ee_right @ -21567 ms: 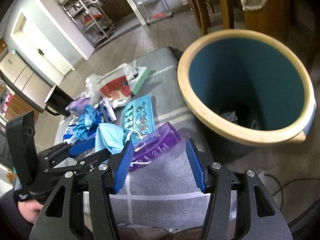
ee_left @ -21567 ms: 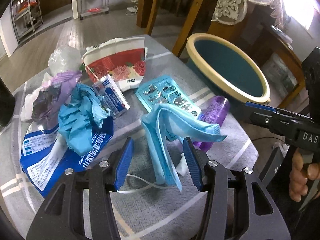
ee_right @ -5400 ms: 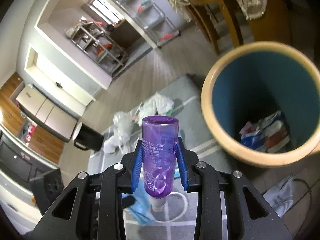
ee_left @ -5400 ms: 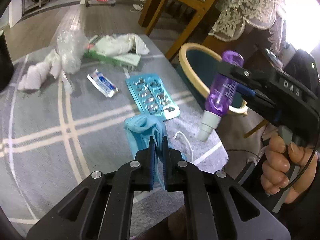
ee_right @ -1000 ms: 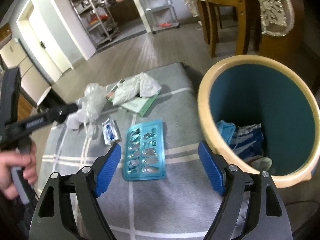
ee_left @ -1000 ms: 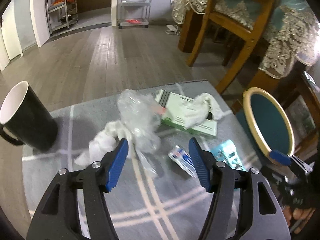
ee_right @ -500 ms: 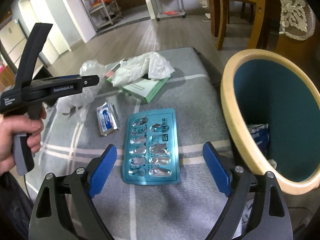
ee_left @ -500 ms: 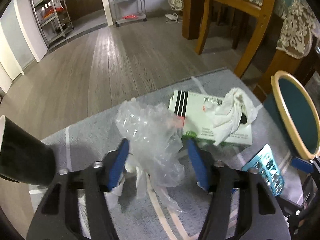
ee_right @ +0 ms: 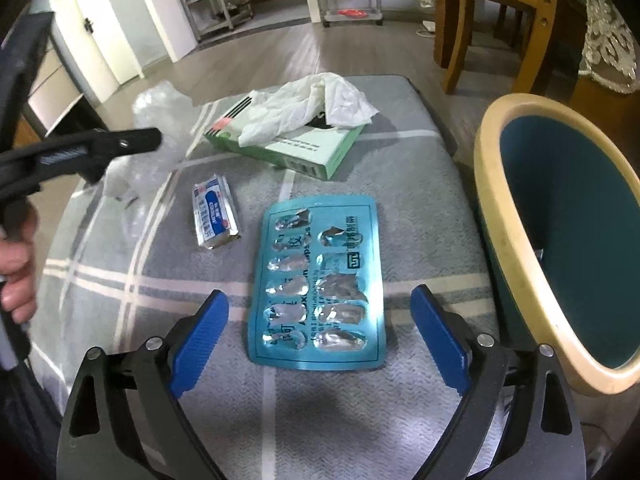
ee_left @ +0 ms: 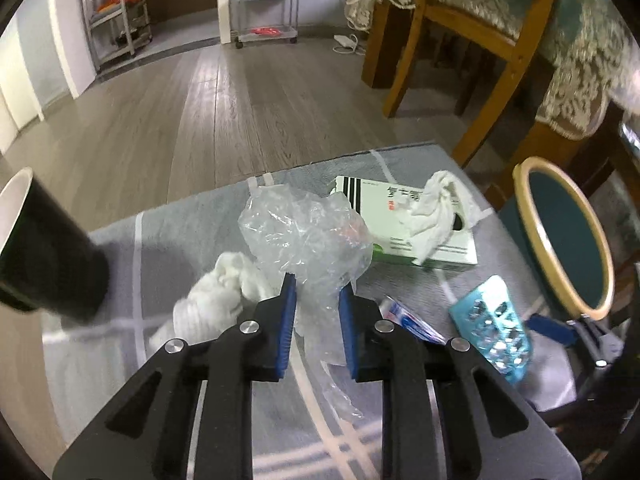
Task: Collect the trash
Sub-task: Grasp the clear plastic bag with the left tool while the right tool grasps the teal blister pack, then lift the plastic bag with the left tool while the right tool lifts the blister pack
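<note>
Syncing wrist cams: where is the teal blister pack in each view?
Left wrist: blister pack at lower right, beside the bin.
Right wrist: blister pack at centre, ahead of the open right claw.
Shared landmark: green-and-white box with a white tissue on it.

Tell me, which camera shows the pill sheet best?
The right wrist view: the pill sheet lies flat and whole just ahead of the open right gripper, foil pockets clear. The left wrist view shows it small and slanted at the right edge.
</note>
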Demonstrator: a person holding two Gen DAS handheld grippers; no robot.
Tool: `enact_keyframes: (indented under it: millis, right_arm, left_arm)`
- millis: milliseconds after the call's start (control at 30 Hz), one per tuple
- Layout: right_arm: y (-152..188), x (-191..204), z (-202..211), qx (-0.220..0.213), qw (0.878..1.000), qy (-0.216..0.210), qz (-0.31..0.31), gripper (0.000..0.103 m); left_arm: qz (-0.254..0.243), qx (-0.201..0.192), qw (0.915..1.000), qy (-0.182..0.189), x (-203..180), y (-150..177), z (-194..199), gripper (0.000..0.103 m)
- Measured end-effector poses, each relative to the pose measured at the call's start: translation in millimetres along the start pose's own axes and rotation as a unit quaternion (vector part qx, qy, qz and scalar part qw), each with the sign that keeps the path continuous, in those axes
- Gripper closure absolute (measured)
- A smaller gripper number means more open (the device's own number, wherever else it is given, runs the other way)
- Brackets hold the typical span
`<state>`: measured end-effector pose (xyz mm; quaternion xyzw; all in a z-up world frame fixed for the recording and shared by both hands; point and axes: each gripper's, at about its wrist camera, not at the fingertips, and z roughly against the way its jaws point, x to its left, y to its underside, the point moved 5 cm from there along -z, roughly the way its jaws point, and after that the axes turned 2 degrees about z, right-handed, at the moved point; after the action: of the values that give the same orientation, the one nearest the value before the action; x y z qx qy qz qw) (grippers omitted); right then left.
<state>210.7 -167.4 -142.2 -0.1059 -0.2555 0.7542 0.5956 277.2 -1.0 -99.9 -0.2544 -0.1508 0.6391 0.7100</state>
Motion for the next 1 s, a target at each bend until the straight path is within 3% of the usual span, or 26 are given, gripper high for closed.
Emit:
enact_keyframes:
  millis: [233, 400, 533, 567, 633, 1000]
  right_arm:
    - [7, 13, -3, 0.003, 0.997, 0.051, 0.058, 0.008]
    - [7, 10, 0, -0.002, 0.997, 0.056, 0.050, 0.008]
    - [10, 11, 1, -0.008, 0.997, 0.050, 0.056, 0.010]
    - [11, 11, 2, -0.010, 0.997, 0.047, 0.059, 0.014]
    - [14, 13, 7, -0.016, 0.997, 0.043, 0.065, 0.033]
    - [19, 13, 26, -0.022, 0.998, -0.005, 0.056, 0.033]
  left_arm:
    - [0.008, -0.022, 0.9995, 0.021, -11, 18, 32, 0.083]
    - [0.009, -0.036, 0.9987, 0.036, -18, 23, 49, 0.083]
    - [0.007, -0.043, 0.9983, 0.039, -21, 29, 58, 0.083]
    - [0.007, -0.044, 0.9982, 0.040, -21, 31, 60, 0.083]
    - [0.009, -0.046, 0.9981, 0.041, -21, 34, 63, 0.083]
    - [0.011, -0.059, 0.9972, 0.045, -23, 46, 78, 0.083]
